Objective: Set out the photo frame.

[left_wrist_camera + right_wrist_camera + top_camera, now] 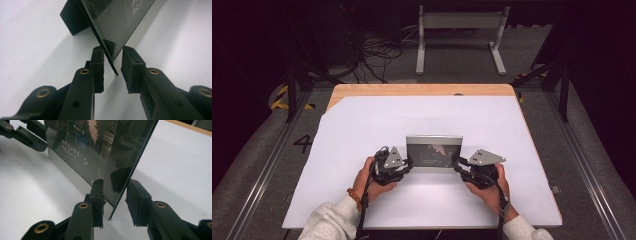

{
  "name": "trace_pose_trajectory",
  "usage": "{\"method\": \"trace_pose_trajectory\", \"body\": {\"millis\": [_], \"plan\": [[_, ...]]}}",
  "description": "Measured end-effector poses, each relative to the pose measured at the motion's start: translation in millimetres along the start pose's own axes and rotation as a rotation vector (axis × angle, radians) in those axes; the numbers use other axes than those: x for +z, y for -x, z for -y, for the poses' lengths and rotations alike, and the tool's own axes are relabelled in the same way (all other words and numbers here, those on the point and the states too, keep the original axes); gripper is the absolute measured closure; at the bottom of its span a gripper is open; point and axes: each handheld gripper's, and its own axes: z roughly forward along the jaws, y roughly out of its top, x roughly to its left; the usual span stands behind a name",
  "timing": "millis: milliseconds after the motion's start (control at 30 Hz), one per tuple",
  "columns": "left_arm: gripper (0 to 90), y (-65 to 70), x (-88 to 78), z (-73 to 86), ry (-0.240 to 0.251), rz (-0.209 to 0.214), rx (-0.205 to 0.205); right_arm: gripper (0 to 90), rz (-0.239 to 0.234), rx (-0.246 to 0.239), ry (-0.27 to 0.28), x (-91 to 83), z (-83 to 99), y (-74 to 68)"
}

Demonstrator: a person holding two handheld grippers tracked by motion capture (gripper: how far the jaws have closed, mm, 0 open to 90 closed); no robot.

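My left fingers [113, 72] and right fingers [114, 203] each straddle a lower corner of the picture frame [434, 152], one at either end, I think so it stays balanced and upright; in both gripper views the pads stand slightly apart from the glass, not clamped. The frame stands mid-desk [362, 120] just beyond my hands, leaning back on a black rear stand [73, 18], its dark glossy front showing a picture with pale writing.

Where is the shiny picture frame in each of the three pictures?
High view: the picture frame stands mid-table, between both claws.
Left gripper view: its lower corner sits between the black jaws, top centre.
Right gripper view: its edge sits between the jaws, filling the top.
Shared landmark: the white table cover.
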Motion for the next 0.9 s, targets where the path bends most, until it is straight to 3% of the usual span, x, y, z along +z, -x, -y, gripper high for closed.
{"method": "trace_pose_trajectory", "body": {"millis": [333, 500, 900], "plan": [[70.1, 2.2, -8.8, 3.8, 0.006, 0.009, 0.000, 65.3, 0.015, -0.026, -0.011, -9.5, 2.0, 0.6], [68.5, 6.1, -13.4, 5.1, 0.004, 0.010, 0.021, 62.6, 0.016, -0.033, -0.020, -12.9, 4.0, -0.6], [62.4, 11.1, -25.1, 15.2, 0.018, 0.019, 0.030, 51.6, -0.027, -0.085, -0.035, -18.4, 7.9, -9.9]]}}
